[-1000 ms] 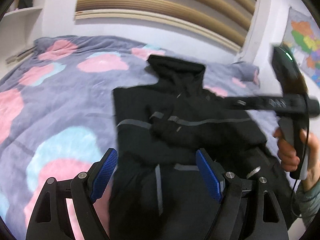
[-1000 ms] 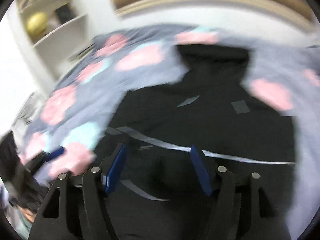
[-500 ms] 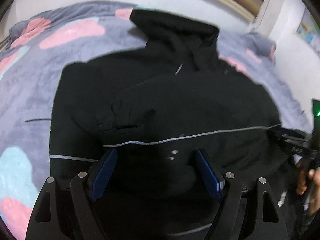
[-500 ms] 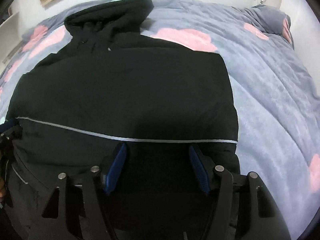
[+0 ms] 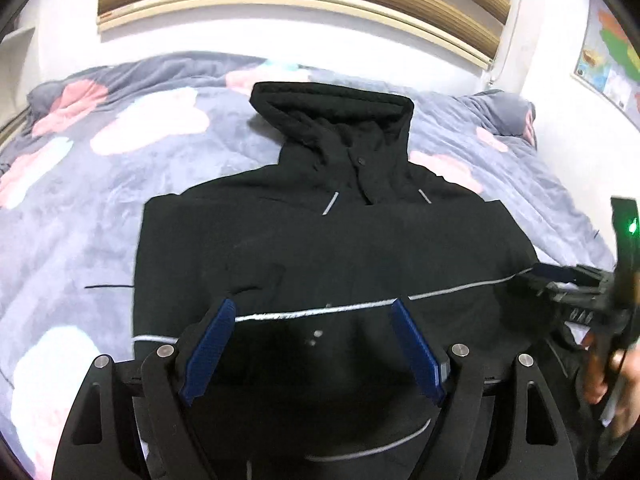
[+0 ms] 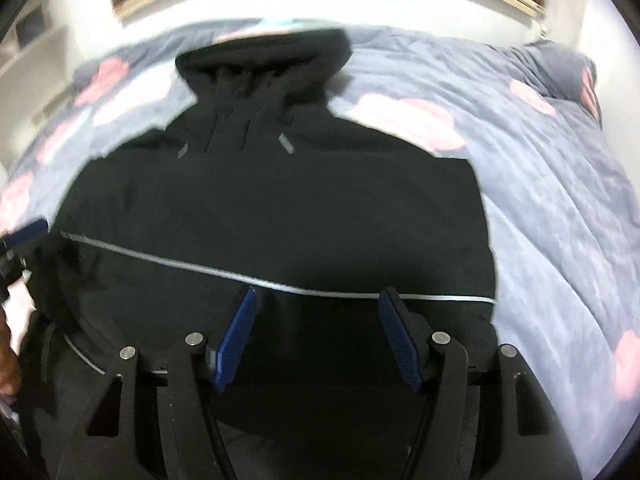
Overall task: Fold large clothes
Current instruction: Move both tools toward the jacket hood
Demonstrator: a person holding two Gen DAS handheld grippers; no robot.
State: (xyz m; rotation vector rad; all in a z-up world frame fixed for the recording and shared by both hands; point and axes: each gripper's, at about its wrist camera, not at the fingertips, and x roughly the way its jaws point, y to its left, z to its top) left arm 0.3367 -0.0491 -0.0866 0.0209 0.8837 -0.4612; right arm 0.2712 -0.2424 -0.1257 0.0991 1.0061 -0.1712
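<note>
Black hooded jacket [image 5: 328, 248] with grey reflective piping lay flat on my grey floral bed quilt [image 5: 80, 208]. Both hand-held grippers, left [image 5: 312, 344] and right [image 6: 316, 332], hung spread apart, empty; pinching one slippery layer risked a lopsided fold.

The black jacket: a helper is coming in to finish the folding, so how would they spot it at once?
Start at the bed, covered by a grey-blue quilt with pink and pale blotches. The black jacket lies flat in its middle, hood towards the far wall. It is the only dark garment there, crossed by a thin silver stripe.
</note>
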